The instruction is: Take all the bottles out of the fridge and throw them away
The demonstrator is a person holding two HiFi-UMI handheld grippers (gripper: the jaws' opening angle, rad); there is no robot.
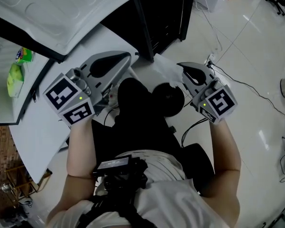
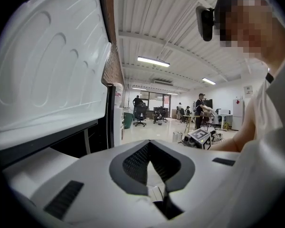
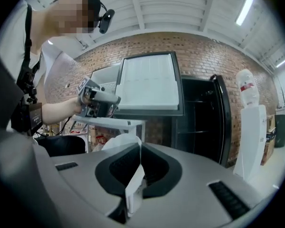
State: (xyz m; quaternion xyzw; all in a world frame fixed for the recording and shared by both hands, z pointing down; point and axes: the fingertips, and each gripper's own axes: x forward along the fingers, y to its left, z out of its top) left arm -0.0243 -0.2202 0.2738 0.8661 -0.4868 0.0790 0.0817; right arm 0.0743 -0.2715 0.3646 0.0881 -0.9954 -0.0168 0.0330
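Observation:
I see no bottle for certain in any view. The fridge stands open at the left, its white door (image 1: 61,8) swung over the top. Green packs (image 1: 15,75) lie inside; whether they are bottles I cannot tell. My left gripper (image 1: 126,56) is held level near the door edge, jaws together and empty. In its own view the left gripper (image 2: 149,144) points past the door (image 2: 47,65) into the room. My right gripper (image 1: 183,66) hangs over the floor, shut, nothing held. In the right gripper view the right gripper (image 3: 138,147) faces the fridge (image 3: 149,82).
A black cabinet (image 3: 204,122) stands right of the fridge, with a white column-like thing (image 3: 249,127) beside it. A black chair (image 1: 161,99) is under my hands. Cables (image 1: 256,89) trail over the white floor. People stand far off (image 2: 199,109).

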